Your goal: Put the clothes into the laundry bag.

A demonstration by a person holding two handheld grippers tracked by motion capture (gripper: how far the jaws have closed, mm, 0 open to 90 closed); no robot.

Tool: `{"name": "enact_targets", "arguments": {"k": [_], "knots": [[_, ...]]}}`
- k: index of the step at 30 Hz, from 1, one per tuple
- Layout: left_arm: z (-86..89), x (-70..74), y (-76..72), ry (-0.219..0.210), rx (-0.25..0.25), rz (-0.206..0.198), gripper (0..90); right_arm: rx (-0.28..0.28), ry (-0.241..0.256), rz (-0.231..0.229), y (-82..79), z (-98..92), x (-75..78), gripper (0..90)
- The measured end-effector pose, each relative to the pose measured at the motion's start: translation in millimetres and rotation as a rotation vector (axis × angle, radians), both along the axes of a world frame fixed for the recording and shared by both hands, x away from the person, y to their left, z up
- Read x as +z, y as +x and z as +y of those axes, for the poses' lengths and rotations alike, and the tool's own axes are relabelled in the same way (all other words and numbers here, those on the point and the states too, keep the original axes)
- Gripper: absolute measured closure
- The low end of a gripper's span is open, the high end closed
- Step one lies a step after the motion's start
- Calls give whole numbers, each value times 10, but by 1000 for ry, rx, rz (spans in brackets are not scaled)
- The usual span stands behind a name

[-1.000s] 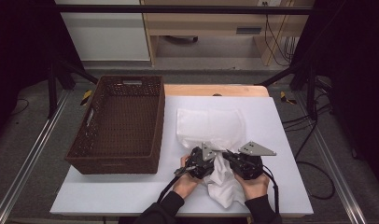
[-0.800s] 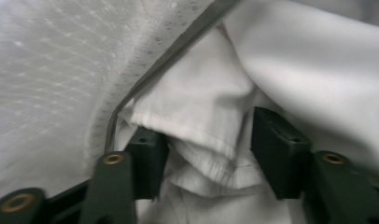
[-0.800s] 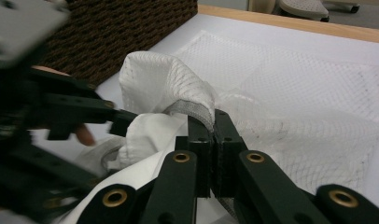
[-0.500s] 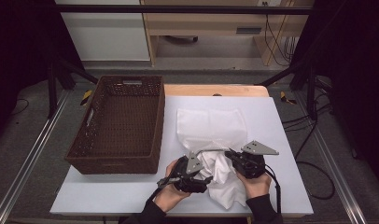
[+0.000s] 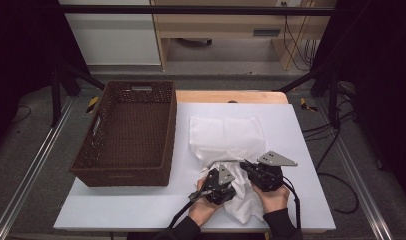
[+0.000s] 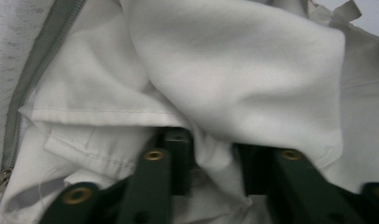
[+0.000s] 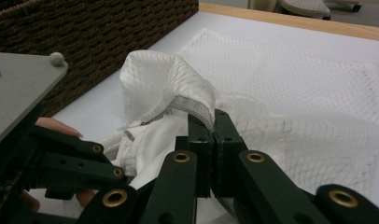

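Note:
A white mesh bag (image 5: 226, 134) lies flat mid-table, its near edge lifted. My right gripper (image 5: 245, 165) is shut on that edge; in the right gripper view the jaws (image 7: 214, 128) pinch the grey zipper tape (image 7: 190, 105), holding the mouth up. A white garment (image 5: 243, 202) lies bunched at the table's front, partly under the bag's mouth. My left gripper (image 5: 225, 185) sits just left of the right one. In the left gripper view its jaws (image 6: 214, 163) clamp a fold of the white garment (image 6: 234, 70), with the bag's zipper (image 6: 33, 79) at the left.
A dark brown wicker basket (image 5: 128, 132) stands empty on the left, close beside the bag; its wall (image 7: 99, 32) shows in the right gripper view. The white table top (image 5: 301, 135) extends bare to the right. A cable (image 5: 183, 215) trails off the front edge.
My left gripper drew back toward the front left with the garment, then came back to the right against the bag's mouth. The right gripper has kept its hold in place.

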State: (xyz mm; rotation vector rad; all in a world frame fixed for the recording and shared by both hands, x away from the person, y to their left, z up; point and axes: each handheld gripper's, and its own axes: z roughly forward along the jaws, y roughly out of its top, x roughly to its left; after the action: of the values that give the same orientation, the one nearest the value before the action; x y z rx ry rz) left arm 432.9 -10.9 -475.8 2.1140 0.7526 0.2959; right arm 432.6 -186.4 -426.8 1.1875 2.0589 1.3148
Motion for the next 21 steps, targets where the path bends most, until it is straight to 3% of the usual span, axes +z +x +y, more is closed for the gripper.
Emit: {"name": "enact_targets", "arguments": {"k": [3,7,10,12,15,19,20,21], "knots": [[3,59,2,11,7,-19,822,-2,4,-3,0,-5,5,881],[-2,142,9,32,25,-65,828,-1,11,-11,-13,-11,28,882],[-45,89,137,72,62,-75,825,1,6,-10,-18,12,26,882],[-54,25,238,86,82,-61,817,9,6,-11,-22,13,29,881],[-25,-15,355,41,90,-13,801,13,12,-17,-38,12,52,882],[-10,11,349,52,95,-4,713,12,10,-13,-37,10,48,881],[5,43,318,49,95,6,676,12,9,-15,-36,8,44,881],[18,65,296,49,88,5,580,9,5,-13,-36,0,43,881]]}}
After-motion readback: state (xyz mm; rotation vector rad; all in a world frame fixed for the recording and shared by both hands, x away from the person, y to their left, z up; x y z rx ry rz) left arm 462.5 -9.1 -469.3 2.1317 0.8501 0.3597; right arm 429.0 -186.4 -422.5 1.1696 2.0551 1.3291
